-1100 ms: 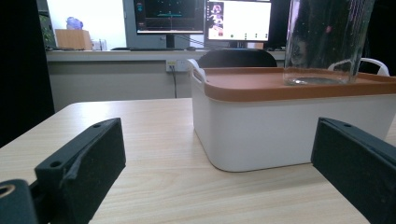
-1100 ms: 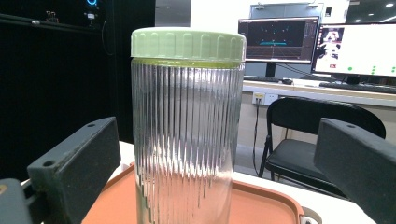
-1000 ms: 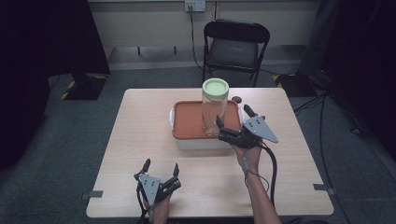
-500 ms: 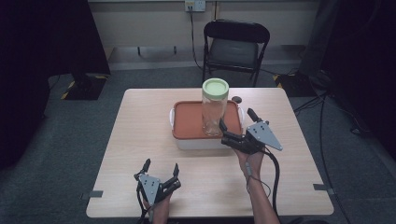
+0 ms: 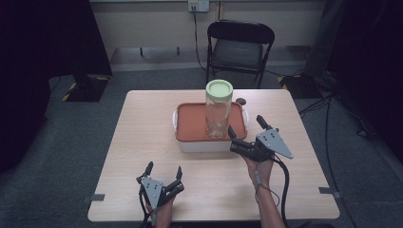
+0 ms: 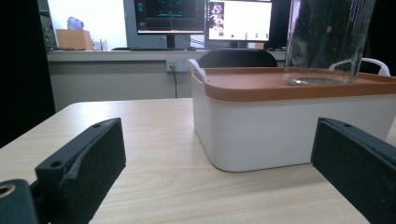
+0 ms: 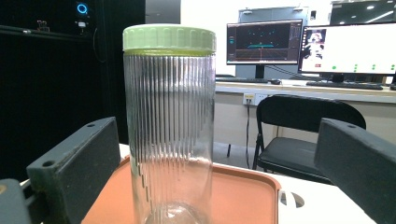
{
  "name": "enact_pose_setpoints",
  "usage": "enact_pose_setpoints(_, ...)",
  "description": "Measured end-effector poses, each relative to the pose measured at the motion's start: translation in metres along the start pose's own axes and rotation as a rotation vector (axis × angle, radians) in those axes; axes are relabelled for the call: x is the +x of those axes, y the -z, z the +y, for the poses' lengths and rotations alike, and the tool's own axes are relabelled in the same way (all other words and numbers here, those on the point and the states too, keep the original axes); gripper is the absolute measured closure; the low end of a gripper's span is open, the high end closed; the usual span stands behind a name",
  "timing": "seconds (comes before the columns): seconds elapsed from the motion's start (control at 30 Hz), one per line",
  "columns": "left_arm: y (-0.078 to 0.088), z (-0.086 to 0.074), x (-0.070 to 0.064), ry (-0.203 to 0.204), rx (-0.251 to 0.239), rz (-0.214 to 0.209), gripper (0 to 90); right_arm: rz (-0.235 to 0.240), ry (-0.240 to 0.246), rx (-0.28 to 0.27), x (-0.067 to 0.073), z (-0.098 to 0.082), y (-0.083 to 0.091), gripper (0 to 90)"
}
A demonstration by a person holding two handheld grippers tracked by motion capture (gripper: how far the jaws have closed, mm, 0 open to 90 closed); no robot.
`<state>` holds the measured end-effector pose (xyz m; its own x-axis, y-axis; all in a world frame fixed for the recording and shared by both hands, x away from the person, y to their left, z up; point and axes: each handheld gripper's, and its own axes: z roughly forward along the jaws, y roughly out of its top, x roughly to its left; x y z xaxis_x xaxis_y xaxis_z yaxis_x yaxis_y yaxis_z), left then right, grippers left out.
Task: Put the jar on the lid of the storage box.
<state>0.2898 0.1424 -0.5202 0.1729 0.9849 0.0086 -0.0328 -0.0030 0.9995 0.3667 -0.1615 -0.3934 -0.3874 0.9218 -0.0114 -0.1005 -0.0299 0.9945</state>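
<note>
Right gripper (image 5: 247,128) withdrew from jar | one jar (image 5: 218,109) | one box (image 5: 210,142)

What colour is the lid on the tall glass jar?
Pale green. The jar's lid shows best in the right gripper view, above the ribbed clear glass.

Jar (image 6: 327,42) top cut off; dark object (image 5: 241,101) unidentifiable.

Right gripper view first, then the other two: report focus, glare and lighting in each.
Right gripper view: the ribbed jar is sharp, the bright monitors glare white, and the room at left is dark. Left gripper view: the white box is crisp, while the near jaws look slightly soft. High view: the table is evenly lit with faint shadows, and the corners fall into darkness.
</note>
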Motion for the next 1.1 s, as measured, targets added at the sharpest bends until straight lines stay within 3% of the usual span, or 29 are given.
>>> enact_pose_setpoints(0.23, 0.000, 0.000, 0.000, 0.000, 0.000, 0.005, 2.7, -0.005, -0.008, 0.017, -0.007, -0.005, 0.011, 0.0)
enact_pose_setpoints(0.5, 0.000, 0.000, 0.000, 0.000, 0.001, 0.011, 2.8, -0.032, -0.002, -0.009, -0.015, -0.007, 0.023, 0.0)
enact_pose_setpoints(1.1, 0.000, 0.000, -0.001, 0.000, 0.001, 0.015, 2.9, -0.056, -0.020, -0.003, -0.016, -0.017, 0.048, 0.0)
